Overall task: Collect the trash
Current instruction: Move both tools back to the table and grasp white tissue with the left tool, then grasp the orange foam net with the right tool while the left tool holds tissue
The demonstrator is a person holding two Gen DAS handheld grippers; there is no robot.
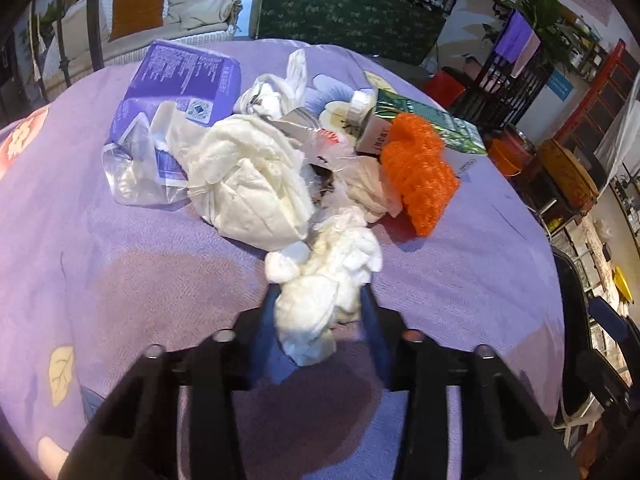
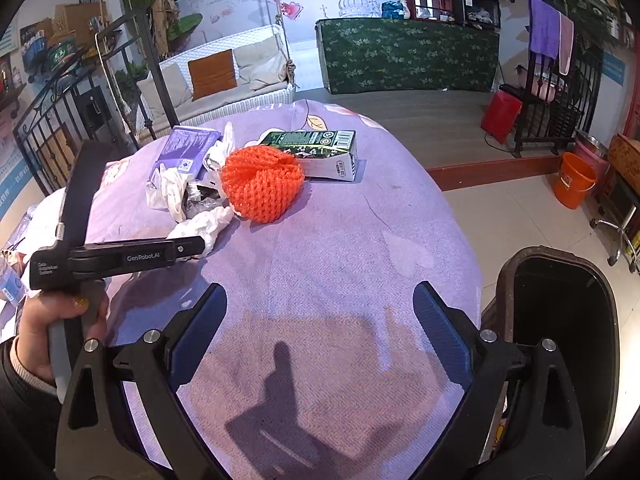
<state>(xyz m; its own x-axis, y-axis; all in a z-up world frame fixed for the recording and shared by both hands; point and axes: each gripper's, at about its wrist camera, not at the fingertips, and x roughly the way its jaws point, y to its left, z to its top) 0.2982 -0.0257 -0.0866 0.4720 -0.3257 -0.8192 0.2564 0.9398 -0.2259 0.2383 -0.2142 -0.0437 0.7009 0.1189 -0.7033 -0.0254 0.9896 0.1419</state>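
Crumpled white tissue wad (image 1: 324, 280) between left tool (image 1: 320, 300) pads

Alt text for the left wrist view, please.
The left gripper is closed on a crumpled white tissue at the near edge of a trash pile on a purple tablecloth. Behind lie an orange foam net, a green carton and a purple package.

The near half of the table (image 2: 360, 248) lies bare; the trash pile (image 1: 256, 168) crowds its far left edge, the bin (image 2: 560, 320) beside the right edge.
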